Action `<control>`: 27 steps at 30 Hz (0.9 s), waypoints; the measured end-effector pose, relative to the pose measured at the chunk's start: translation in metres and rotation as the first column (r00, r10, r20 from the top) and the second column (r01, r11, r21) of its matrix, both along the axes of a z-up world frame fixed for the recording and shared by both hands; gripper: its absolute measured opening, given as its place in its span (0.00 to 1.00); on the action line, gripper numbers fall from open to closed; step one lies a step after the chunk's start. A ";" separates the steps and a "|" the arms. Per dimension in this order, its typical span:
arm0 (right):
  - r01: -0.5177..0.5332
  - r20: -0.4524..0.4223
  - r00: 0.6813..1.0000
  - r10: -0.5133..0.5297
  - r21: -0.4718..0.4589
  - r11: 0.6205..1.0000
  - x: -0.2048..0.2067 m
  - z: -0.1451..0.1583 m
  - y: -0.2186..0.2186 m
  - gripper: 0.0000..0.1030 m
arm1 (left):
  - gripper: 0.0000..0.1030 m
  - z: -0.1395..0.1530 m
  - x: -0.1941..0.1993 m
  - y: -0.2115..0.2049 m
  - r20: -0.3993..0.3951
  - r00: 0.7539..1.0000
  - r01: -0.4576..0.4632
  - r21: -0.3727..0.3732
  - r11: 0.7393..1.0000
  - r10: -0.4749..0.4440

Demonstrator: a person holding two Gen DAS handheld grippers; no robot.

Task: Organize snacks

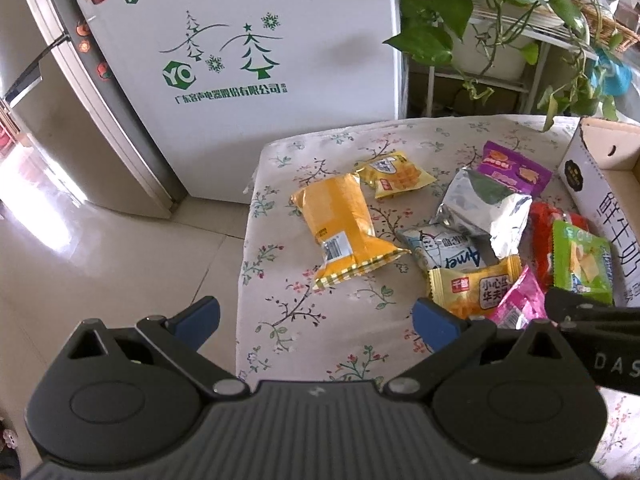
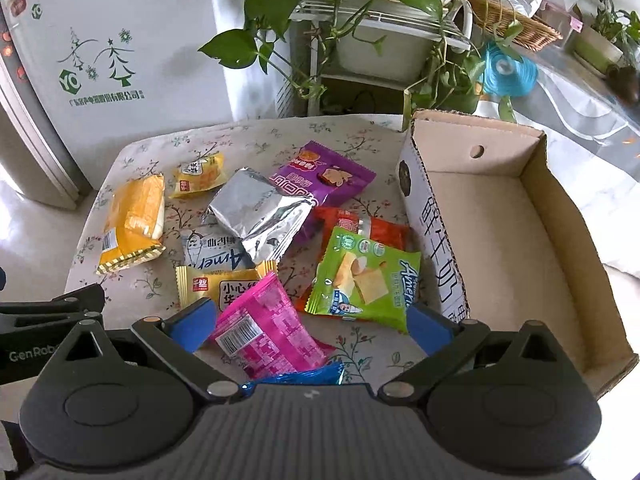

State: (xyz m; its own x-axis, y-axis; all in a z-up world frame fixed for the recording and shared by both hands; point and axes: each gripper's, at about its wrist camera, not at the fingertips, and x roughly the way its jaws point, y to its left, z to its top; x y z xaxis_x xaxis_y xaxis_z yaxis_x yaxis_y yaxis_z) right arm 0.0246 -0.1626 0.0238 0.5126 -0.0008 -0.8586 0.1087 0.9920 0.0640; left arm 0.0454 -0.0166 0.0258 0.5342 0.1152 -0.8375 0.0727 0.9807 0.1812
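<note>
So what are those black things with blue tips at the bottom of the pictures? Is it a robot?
Not quite a robot. A person holds two grabber tools, one in each hand, and each tool carries a camera looking along its two blue fingers. One picture comes from the left gripper, the other from the right gripper. Both are open and hold nothing. In front of them is a table with a flowery cloth covered in snack packets: a big yellow packet, a silver packet, a purple packet, a green packet and a pink packet, which lies between the right gripper's fingers. Beside them sits an empty cardboard box, probably where the snacks go.
</note>
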 end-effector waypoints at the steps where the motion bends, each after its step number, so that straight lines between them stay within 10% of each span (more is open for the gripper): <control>1: 0.000 0.002 1.000 0.000 -0.006 1.000 0.000 0.000 0.001 1.00 | 0.99 -0.001 0.000 0.000 0.005 1.000 0.003 0.003 1.000 -0.003; 27: -0.004 0.015 1.000 0.005 -0.032 0.999 0.003 -0.002 0.004 1.00 | 0.96 -0.005 0.001 0.002 0.006 1.000 -0.023 -0.014 1.000 0.023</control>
